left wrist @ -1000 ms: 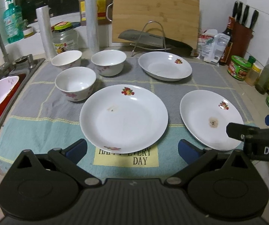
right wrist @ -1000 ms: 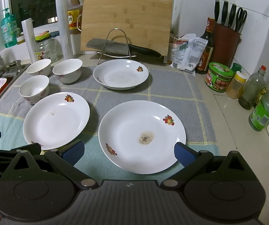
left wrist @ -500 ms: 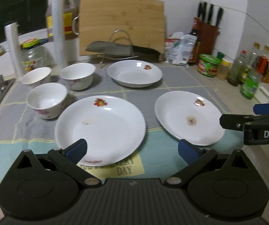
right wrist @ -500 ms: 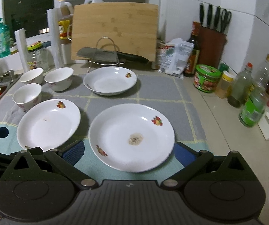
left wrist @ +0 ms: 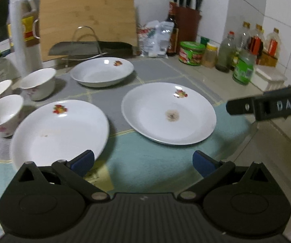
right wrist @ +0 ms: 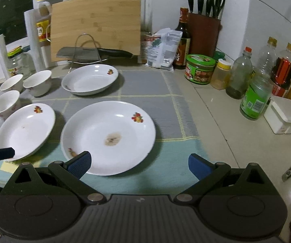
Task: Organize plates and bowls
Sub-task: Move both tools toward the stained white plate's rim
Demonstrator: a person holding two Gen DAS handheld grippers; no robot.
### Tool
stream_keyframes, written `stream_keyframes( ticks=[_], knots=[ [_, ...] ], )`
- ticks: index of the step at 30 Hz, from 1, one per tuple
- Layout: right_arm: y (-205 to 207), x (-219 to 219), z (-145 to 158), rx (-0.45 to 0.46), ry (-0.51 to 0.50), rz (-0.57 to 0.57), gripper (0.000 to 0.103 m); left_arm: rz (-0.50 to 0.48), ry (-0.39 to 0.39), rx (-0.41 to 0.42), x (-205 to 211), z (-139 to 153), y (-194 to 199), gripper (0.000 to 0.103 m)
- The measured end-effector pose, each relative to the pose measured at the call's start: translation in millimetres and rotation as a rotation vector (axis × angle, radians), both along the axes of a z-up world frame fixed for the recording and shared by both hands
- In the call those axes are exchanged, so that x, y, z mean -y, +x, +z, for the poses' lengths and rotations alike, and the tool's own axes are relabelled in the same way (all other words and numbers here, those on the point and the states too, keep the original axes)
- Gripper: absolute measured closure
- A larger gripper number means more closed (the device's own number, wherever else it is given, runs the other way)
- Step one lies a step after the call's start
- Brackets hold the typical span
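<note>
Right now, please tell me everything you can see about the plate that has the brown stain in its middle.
The stained plate is round, white and glossy, probably ceramic, with a shallow well and a raised rim. A brownish smear marks its centre; one small red-and-yellow fruit motif sits on the far right rim, another on the near left rim. It lies flat and upright on the checked cloth mat, over the grey and teal parts, apart from the other plates. The right gripper is open just before its near edge, left fingertip over the rim; contact is unclear.

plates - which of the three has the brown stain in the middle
The front right plate, just ahead of the right gripper; the other two have no such central stain.
</note>
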State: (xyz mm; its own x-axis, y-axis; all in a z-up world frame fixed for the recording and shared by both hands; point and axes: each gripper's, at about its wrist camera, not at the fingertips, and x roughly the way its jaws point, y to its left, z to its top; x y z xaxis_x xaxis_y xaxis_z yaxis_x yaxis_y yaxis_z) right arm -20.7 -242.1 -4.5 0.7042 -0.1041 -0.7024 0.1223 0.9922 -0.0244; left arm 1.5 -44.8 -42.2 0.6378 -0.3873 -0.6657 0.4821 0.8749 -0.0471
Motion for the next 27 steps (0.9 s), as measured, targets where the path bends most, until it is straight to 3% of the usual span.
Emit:
stream_keyframes(
  ticks=[13, 17, 27],
  knots=[
    [53, 54, -27, -0.067, 0.039, 0.074, 0.0, -0.017, 0.05, -0.109, 53, -49, 31, 0.001],
    [70, 64, -36, -0.088, 0.059, 0.109, 0.0, -0.011, 0.087, -0.075, 63, -52, 35, 0.0],
    [107, 62, -60, -0.149, 0.084, 0.231, 0.0, -0.066, 0.066, -0.019, 73, -56, 46, 0.0]
  ],
)
